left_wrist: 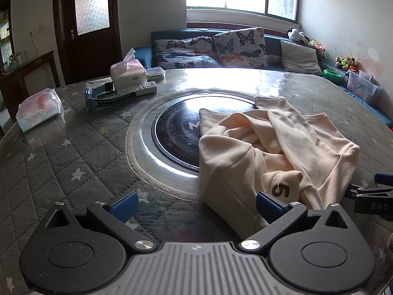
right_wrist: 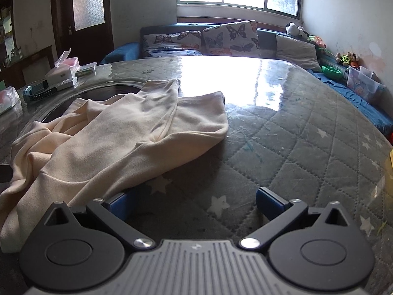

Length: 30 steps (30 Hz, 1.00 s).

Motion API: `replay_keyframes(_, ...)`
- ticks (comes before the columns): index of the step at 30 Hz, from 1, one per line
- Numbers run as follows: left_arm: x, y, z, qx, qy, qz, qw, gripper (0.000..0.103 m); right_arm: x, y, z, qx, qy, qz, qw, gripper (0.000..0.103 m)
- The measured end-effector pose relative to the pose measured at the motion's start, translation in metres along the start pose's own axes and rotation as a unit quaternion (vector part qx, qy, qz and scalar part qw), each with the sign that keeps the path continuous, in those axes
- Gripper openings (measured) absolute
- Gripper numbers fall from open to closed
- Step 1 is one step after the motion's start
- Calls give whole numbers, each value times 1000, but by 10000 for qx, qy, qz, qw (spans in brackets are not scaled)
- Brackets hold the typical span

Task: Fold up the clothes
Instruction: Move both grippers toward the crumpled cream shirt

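A cream sweatshirt lies crumpled on the round table, a brown "5" patch on its near edge. My left gripper is open just in front of that near edge, its right finger against the cloth, nothing clamped. In the right wrist view the same cream sweatshirt spreads across the left half, one sleeve reaching toward the table's middle. My right gripper is open over the quilted cover, its left finger by the garment's hem. The right gripper's tip shows at the left wrist view's right edge.
The table has a grey quilted star cover under glass and a dark round hotplate at its centre. At the far left sit two tissue packs, a tissue box, a remote and a blue watch. A sofa with butterfly cushions stands behind.
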State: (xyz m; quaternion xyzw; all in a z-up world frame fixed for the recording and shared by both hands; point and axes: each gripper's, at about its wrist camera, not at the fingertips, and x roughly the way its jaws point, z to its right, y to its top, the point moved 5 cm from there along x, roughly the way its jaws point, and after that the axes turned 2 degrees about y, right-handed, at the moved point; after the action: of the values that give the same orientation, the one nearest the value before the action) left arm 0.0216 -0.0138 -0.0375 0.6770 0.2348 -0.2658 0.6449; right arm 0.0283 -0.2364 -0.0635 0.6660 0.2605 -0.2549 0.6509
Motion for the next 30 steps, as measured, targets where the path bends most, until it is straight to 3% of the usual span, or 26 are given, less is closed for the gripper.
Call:
replay_keyframes(18,-3,-2,10,85,-23,-128,9999,103,-8,-1,-11,-164,-40,-82,9998,102)
replay_keyframes(30,-10,-6,11,165,109,-81,9998,103,-28,-8,-26,-291,163,-51,9994,102)
